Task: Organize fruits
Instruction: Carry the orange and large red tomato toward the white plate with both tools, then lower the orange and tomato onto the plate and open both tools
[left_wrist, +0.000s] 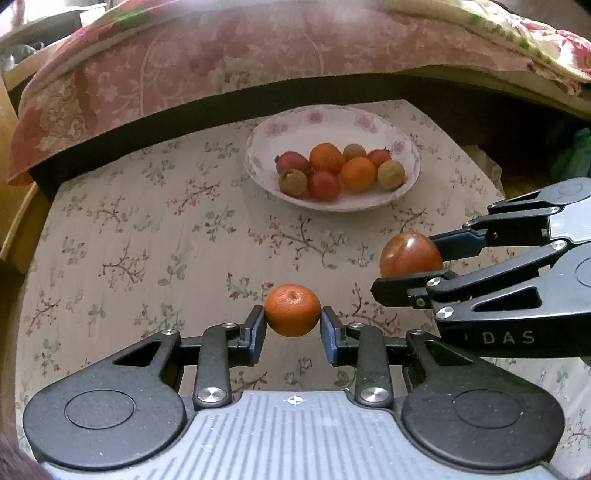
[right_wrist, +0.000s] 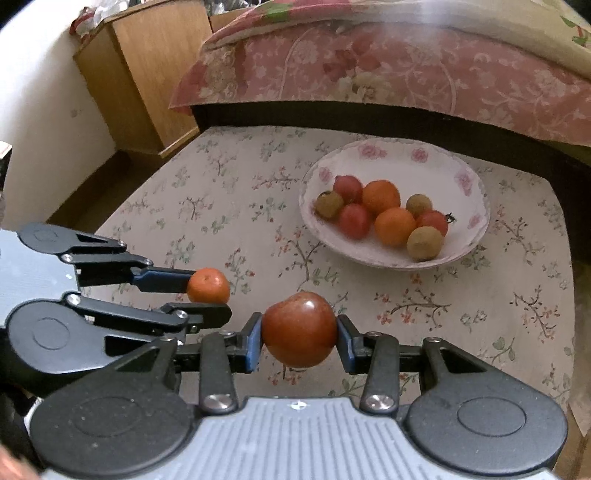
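Left gripper (left_wrist: 293, 320) clamps an orange (left_wrist: 292, 310); right gripper (right_wrist: 300, 334) clamps a tomato (right_wrist: 299, 328).

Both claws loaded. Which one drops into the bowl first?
Right, probably. In the left wrist view the right claw with its tomato sits farther forward, nearer the bowl, than the left claw holding the orange.
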